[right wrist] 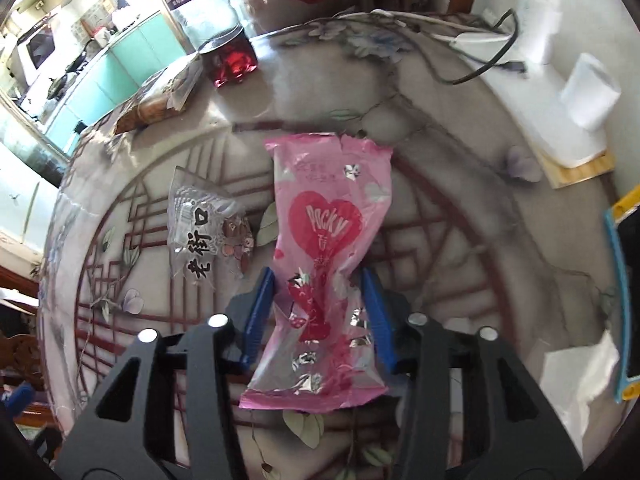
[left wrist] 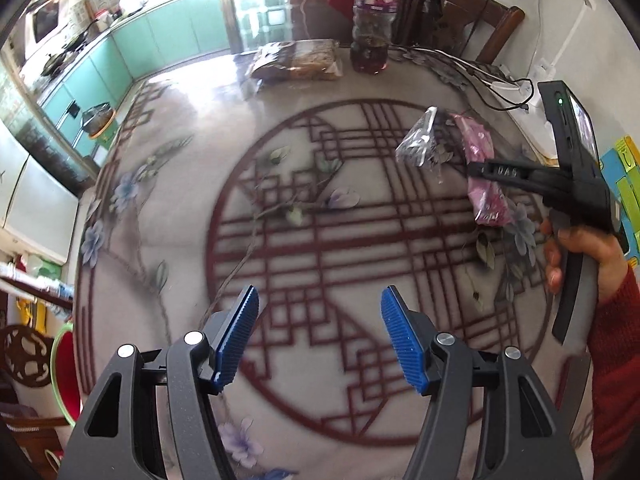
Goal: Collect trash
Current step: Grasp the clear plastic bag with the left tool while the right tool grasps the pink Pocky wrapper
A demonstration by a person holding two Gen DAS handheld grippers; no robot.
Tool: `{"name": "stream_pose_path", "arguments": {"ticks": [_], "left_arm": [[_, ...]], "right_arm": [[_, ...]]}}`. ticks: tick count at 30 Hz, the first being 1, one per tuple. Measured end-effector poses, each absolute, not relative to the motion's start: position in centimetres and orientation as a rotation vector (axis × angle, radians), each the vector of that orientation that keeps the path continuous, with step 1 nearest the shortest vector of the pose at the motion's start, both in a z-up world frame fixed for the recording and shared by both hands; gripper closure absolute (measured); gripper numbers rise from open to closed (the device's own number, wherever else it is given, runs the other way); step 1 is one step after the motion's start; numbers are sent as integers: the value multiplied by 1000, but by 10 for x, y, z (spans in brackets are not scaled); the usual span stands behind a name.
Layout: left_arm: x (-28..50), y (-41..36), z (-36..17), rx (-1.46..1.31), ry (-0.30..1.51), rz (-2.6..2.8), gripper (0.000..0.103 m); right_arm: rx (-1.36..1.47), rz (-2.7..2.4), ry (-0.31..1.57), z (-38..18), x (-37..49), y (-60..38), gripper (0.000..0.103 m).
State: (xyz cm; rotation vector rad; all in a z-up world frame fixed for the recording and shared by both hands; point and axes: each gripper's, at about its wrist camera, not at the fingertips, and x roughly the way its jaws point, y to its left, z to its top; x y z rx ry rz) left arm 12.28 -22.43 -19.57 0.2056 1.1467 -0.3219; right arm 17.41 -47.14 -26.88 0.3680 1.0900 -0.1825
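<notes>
Round table [left wrist: 168,208] w/ a red lattice + flower print, teal kitchen cabinets [left wrist: 132,52] far left. Right gripper [right wrist: 318,312] is clamped on the pink Pocky wrapper [right wrist: 328,264]; clear snack bag [right wrist: 208,232] lies just left. Left gripper [left wrist: 320,336] hangs open over bare tabletop w/ nothing between its 2 pads.

Left gripper [left wrist: 320,336] angled downward, blue pads parted with nothing between, right gripper [right wrist: 318,316] angled downward, pads pinching a wrapper's waist, right hand [left wrist: 580,252] on its handle

"POCKY" reads in white inside a red heart on the pink wrapper [right wrist: 320,264]; black characters "老街口" mark the clear snack bag [right wrist: 208,232] beside it on the table
</notes>
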Motion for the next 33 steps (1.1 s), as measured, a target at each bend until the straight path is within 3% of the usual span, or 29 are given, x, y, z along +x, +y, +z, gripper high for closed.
{"name": "stream_pose_path", "arguments": {"ticks": [1, 4, 11, 14, 16, 17, 21, 29, 33], "left_arm": [[128, -232, -197, 208, 1143, -335, 42], [147, -259, -203, 217, 1131, -364, 42], [198, -330, -226, 241, 1133, -434, 42], [217, -354, -236, 239, 1141, -451, 42], [228, -364, -242, 228, 1142, -455, 42], [234, -368, -245, 229, 1144, -450, 42], [249, -373, -257, 182, 1193, -441, 44], [253, -371, -269, 180, 1208, -455, 67], [249, -360, -260, 164, 1207, -460, 70]], "right_arm": [[369, -178, 1085, -269, 173, -473, 74], [388, -171, 1074, -266, 166, -480, 85], [347, -182, 1050, -251, 135, -489, 86], [361, -159, 1068, -256, 124, -491, 80], [372, -146, 1072, -261, 123, -491, 56], [373, -155, 1068, -262, 120, -492, 54], [406, -167, 1065, -263, 115, -495, 54], [345, -197, 1040, -252, 117, -492, 49], [331, -193, 1039, -249, 121, -491, 49]]}}
